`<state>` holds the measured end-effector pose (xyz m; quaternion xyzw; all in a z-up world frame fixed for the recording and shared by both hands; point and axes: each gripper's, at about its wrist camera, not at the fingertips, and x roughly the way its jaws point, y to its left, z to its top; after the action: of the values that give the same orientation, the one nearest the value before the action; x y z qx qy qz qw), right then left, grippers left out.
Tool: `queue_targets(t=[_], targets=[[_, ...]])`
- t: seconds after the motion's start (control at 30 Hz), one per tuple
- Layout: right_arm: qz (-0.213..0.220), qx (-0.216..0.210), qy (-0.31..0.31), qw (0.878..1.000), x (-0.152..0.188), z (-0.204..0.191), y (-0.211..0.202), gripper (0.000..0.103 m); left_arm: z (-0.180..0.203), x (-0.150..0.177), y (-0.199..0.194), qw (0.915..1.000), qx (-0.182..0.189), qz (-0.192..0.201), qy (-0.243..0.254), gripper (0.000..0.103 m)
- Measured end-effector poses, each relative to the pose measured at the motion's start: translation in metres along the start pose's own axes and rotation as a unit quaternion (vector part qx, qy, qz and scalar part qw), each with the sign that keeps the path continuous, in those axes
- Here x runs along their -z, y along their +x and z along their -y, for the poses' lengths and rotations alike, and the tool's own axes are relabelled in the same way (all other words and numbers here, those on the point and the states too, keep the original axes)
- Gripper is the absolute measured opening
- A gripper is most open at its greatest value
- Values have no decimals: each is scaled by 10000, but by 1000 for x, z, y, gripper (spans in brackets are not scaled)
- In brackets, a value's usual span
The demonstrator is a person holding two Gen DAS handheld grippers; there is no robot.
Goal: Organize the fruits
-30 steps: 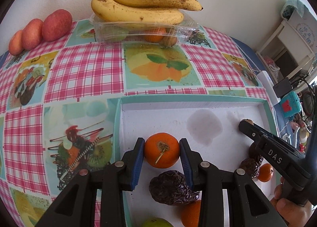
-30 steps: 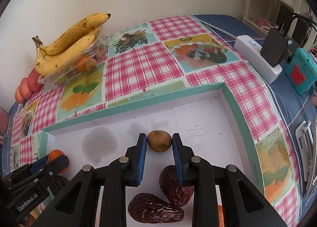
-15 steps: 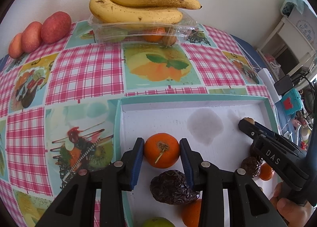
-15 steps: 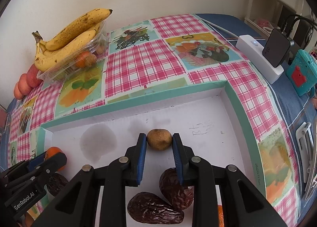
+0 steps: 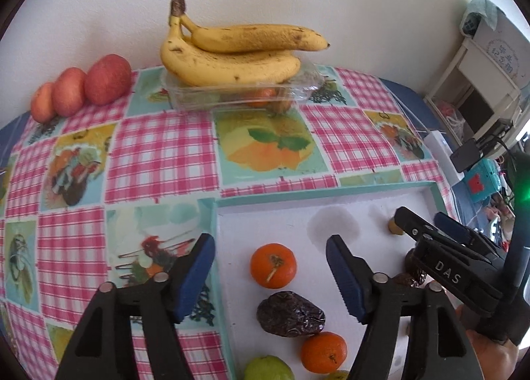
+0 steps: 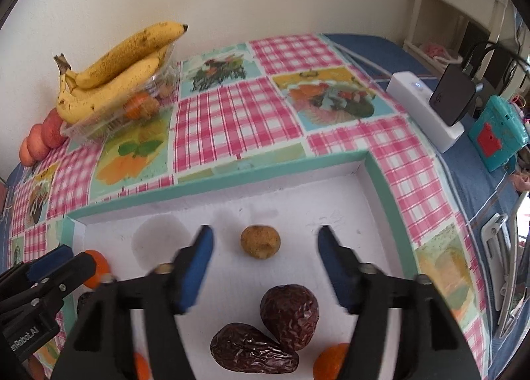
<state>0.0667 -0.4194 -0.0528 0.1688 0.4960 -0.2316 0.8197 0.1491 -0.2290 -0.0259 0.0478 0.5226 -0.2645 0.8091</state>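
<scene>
A white tray with a teal rim (image 5: 318, 193) (image 6: 232, 178) lies on the checked tablecloth. In the left wrist view my left gripper (image 5: 270, 267) is open and empty, its jaws wide on either side of an orange (image 5: 273, 265) that rests in the tray. In the right wrist view my right gripper (image 6: 265, 250) is open and empty, its jaws wide apart around a small brown fruit (image 6: 260, 242) on the tray floor. Two dark wrinkled dates (image 6: 275, 330) lie just behind the right gripper. A date (image 5: 290, 313) and another orange (image 5: 324, 352) lie near the left gripper.
Bananas (image 5: 232, 55) lie on a clear plastic box (image 5: 245, 95) holding small fruit at the back by the wall. Three red apples (image 5: 82, 86) sit at the back left. A white power strip with a black adapter (image 6: 430, 108) and a teal toy (image 6: 497, 135) stand right of the tray.
Both grippers have opened: the left has let go of the orange and the right has let go of the small brown fruit. Both fruits now rest in the tray.
</scene>
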Motion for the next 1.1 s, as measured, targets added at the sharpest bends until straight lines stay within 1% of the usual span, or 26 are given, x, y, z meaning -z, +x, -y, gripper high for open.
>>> queue_targets(t=[0.07,0.1,0.13,0.17,0.2,0.23,0.27,0.33,0.5,0.6,0.73,0.77,0.83,1.03,1.1], targets=[[41,34,-4,10000,-2,0,-3,73,-3,-1,-2,9999,-89,16,-53,78],[61,57,-14,10000,-2,0,-5,74,-7,-1,-3,9998,-188,29,-91,83],[81,76,-26,9999,-2,0,-7,76,-9,-1,-4,9996,-264,39,-107,85],[93,91,-33,9999,-3,0,-8,82,-11,-1,-5,9993,-346,49,-111,86],[107,103,-34,9999,-3,0,-9,84,-13,0,-4,9988,-470,53,-113,91],[125,103,-36,9999,-3,0,-10,84,-15,0,-5,9984,-555,55,-118,99],[132,100,-37,9999,-3,0,-10,84,-17,0,-5,9976,-674,69,-131,103],[148,98,-35,9998,-3,-1,-12,84,-24,2,-7,9960,-862,88,-196,103],[208,81,-127,9997,-1,-8,-17,85,-43,9,-14,9931,-1082,112,-442,103],[240,7,-116,9996,0,-13,-22,85,-50,14,-20,9912,-1224,146,-480,103],[275,-100,-138,9995,2,-21,-29,86,-55,17,-30,9905,-1236,241,-554,103],[281,-141,-132,9994,3,-23,-31,93,-55,18,-33,9901,-1256,279,-561,103],[285,-228,-104,9993,5,-26,-35,101,-55,19,-40,9899,-1266,358,-525,103],[345,-222,-179,9990,14,-34,-50,101,-52,25,-65,9881,-1316,635,-472,103],[367,-213,-219,9989,17,-37,-55,101,-53,29,-73,9880,-1270,724,-495,103]])
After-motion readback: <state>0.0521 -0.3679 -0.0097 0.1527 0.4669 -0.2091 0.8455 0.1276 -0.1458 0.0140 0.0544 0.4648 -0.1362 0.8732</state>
